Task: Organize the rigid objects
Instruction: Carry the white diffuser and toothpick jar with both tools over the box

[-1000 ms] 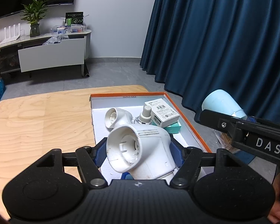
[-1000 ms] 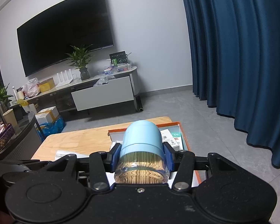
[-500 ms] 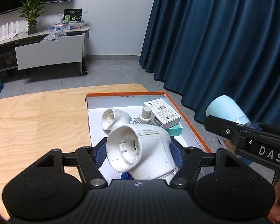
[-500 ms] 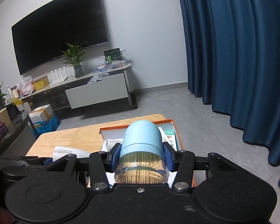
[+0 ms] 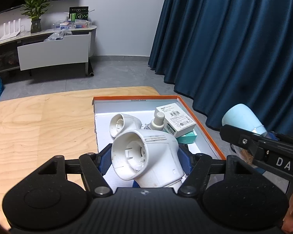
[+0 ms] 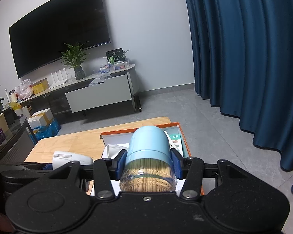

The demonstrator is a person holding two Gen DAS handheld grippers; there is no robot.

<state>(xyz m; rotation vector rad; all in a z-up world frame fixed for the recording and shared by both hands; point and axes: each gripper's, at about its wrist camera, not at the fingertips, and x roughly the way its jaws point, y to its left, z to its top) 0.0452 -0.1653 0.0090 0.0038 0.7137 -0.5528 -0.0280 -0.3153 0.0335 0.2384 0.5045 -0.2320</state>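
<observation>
My left gripper [image 5: 144,160] is shut on a white plastic nozzle-shaped part [image 5: 146,156], held above the near end of an orange-rimmed box [image 5: 134,97] on the wooden table [image 5: 39,128]. The box holds a second white part [image 5: 123,123], a small bottle with a grey cap [image 5: 158,120], a white carton [image 5: 175,120] and a teal carton [image 5: 187,137]. My right gripper [image 6: 148,164] is shut on a toothpick jar with a light blue lid [image 6: 148,152], held above the box's right side. The jar also shows in the left wrist view [image 5: 242,119].
The box [image 6: 185,140] sits at the table's far right corner, close to the edge. Blue curtains [image 5: 234,48] hang to the right. A TV cabinet [image 6: 99,95] with a plant and clutter stands across the grey floor.
Both grippers keep their holds. The views shift slightly: the box and table sit a little lower and nearer in both views.
</observation>
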